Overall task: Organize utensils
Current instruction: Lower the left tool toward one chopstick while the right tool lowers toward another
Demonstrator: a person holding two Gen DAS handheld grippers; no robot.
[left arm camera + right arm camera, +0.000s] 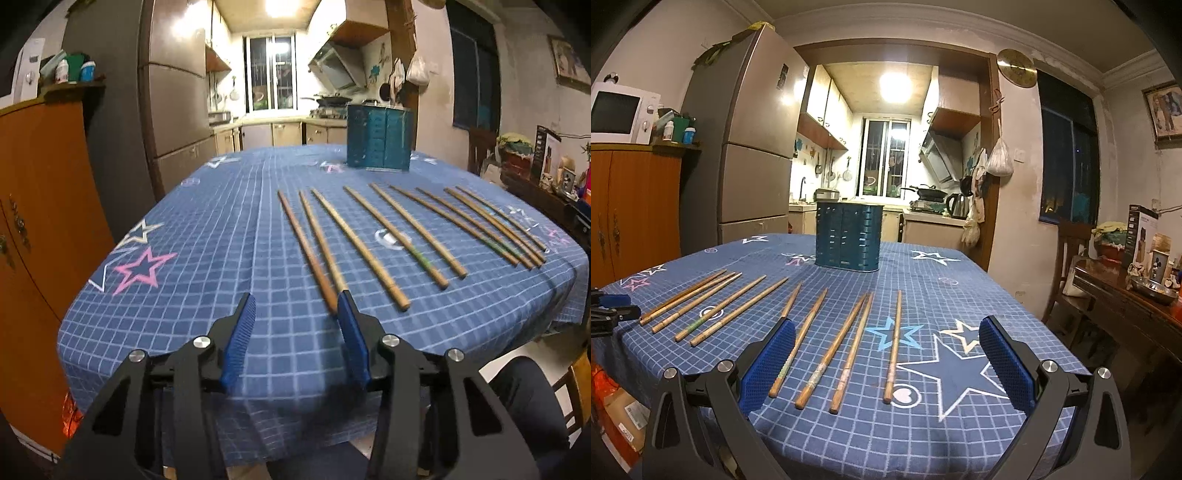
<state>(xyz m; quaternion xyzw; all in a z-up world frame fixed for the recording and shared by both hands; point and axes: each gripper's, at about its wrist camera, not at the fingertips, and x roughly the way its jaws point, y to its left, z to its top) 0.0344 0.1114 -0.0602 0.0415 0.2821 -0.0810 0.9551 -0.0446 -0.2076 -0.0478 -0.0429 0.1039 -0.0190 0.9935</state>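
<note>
- Left wrist view: left gripper (297, 301) low centre, jaws parted on nothing; chopsticks (373, 243) fanned centre-right, ends near tablecloth (192, 229) front edge; holder (379, 137) upper centre (bare cloth left).
- Right wrist view: right gripper (886, 334) released wide over near chopstick ends; holder centre, open cloth right.

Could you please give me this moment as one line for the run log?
left gripper: open, nothing between pads, beside leftmost chopsticks | right gripper: open, empty | holder: upright
</note>
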